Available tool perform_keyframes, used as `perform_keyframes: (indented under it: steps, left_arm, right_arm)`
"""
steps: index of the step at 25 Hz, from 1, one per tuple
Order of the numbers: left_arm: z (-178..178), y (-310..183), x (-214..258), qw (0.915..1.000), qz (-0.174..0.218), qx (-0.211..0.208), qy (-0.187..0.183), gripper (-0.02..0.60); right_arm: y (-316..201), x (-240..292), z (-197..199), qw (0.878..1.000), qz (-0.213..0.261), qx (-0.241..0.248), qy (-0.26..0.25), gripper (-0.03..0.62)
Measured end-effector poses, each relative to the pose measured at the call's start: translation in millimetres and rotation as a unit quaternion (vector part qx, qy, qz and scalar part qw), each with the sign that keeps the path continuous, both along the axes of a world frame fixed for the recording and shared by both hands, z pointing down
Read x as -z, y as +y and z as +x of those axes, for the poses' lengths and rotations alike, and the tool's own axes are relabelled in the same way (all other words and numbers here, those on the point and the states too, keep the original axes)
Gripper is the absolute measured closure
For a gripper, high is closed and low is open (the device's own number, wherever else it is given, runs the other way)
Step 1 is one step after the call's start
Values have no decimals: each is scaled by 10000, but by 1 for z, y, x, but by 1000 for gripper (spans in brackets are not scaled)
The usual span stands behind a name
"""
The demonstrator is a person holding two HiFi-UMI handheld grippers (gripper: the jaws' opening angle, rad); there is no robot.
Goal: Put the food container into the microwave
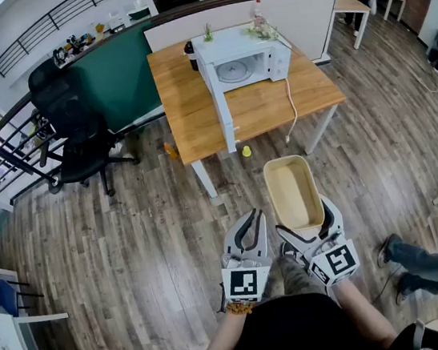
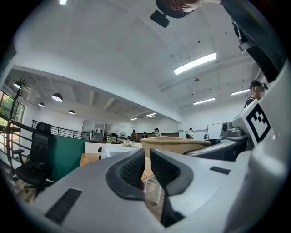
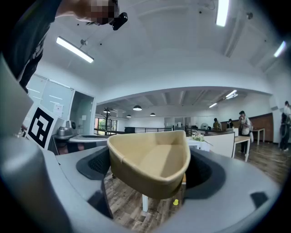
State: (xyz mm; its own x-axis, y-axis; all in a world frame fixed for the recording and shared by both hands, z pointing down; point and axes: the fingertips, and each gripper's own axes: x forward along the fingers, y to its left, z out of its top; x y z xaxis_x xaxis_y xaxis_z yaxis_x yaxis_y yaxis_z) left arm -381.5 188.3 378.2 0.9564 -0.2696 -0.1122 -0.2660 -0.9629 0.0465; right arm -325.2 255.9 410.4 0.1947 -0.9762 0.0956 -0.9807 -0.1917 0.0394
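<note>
The beige, empty food container (image 1: 293, 192) is held out over the wooden floor, with my right gripper (image 1: 308, 229) shut on its near end. In the right gripper view the container (image 3: 152, 159) fills the space between the two pads of that gripper (image 3: 150, 169). My left gripper (image 1: 249, 219) hangs just left of it, shut with nothing between its pads (image 2: 136, 167). The container's rim (image 2: 175, 144) shows to its right. The white microwave (image 1: 242, 60) stands on the wooden table (image 1: 186, 110) ahead, its door (image 1: 222, 109) swung open toward me.
A white cable (image 1: 291, 107) runs off the table's front edge. A black office chair (image 1: 74, 122) stands to the table's left. A small yellow object (image 1: 246, 151) lies on the floor by the table legs. A seated person's legs (image 1: 421, 263) are at the right.
</note>
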Motion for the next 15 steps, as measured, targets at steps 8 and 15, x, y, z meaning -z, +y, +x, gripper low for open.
perform_keyframes:
  steps: [8, 15]
  left_arm:
    - [21, 3, -7, 9997, -57, 42, -233, 529]
    - [64, 10, -1, 9995, 100, -30, -282, 529]
  right_arm:
    - [4, -9, 28, 9992, 86, 44, -397, 77]
    - [5, -14, 67, 9989, 85, 148, -439, 77]
